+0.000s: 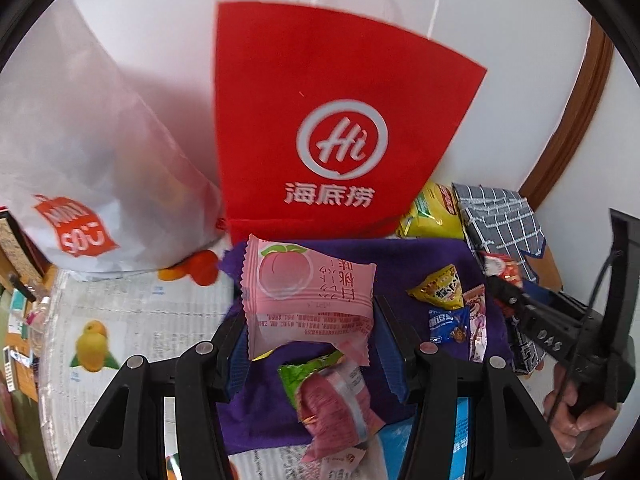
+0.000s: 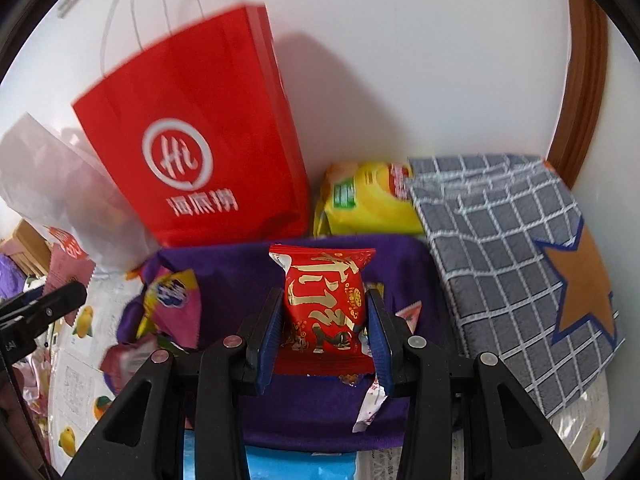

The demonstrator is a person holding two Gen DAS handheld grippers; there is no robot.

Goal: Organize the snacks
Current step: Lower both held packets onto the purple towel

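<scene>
My left gripper [image 1: 310, 344] is shut on a pink peach snack packet [image 1: 308, 296], held above a purple cloth [image 1: 400, 264]. Under it on the cloth lies a green and pink wrapped snack [image 1: 332, 400]. My right gripper [image 2: 326, 332] is shut on a red packet with gold writing [image 2: 324, 308], also over the purple cloth [image 2: 408, 264]. Small yellow [image 1: 440, 292], blue [image 1: 448, 324] and pink snacks lie on the cloth between the two grippers. In the left wrist view the right gripper [image 1: 504, 288] shows at the right edge, with a hand on its grip.
A red paper bag [image 1: 332, 120] with white handles stands against the wall behind the cloth, with a white plastic bag [image 1: 92, 160] to its left. A yellow chip bag [image 2: 368, 200] and a grey checked cloth with an orange star [image 2: 512, 248] lie at the right. A blue packet [image 2: 296, 464] lies at the near edge.
</scene>
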